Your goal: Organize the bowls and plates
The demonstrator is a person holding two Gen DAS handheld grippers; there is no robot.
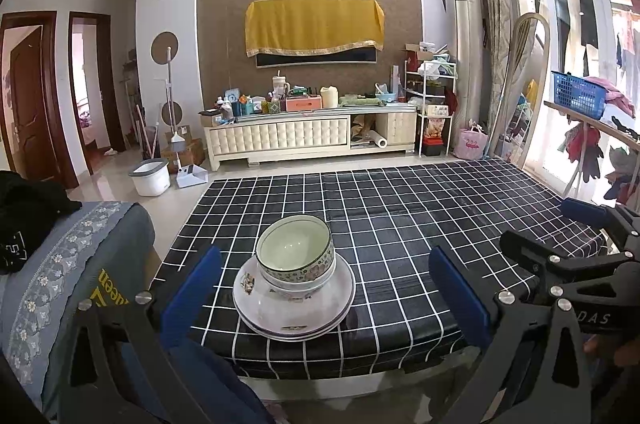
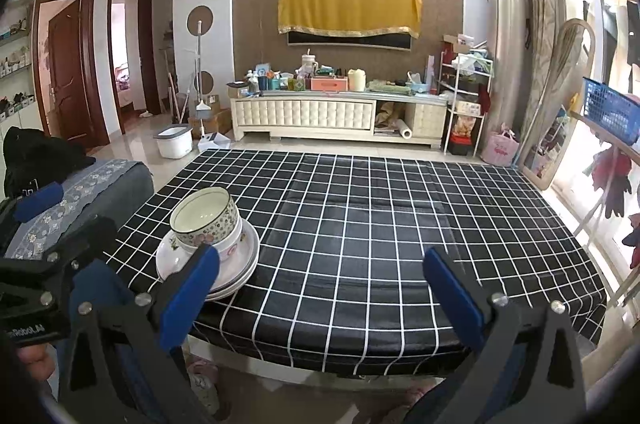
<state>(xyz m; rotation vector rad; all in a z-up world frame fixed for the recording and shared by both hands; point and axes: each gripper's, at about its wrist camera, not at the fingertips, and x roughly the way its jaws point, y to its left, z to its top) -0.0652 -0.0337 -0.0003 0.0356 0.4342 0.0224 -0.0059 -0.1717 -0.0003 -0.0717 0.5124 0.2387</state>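
Two bowls (image 1: 295, 256) nest on stacked plates (image 1: 294, 308), both grippers apart.

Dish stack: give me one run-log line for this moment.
stack: bowls nested on plates | where: near table edge | left gripper: open, empty | right gripper: open, empty | contact: none

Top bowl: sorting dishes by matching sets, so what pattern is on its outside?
Floral band on the top bowl, clearest in the left wrist view.

Your left black gripper with blue pads (image 1: 325, 298) is spread wide and empty; your right black, blue-padded gripper (image 2: 322, 294) gapes wide too, holding nothing
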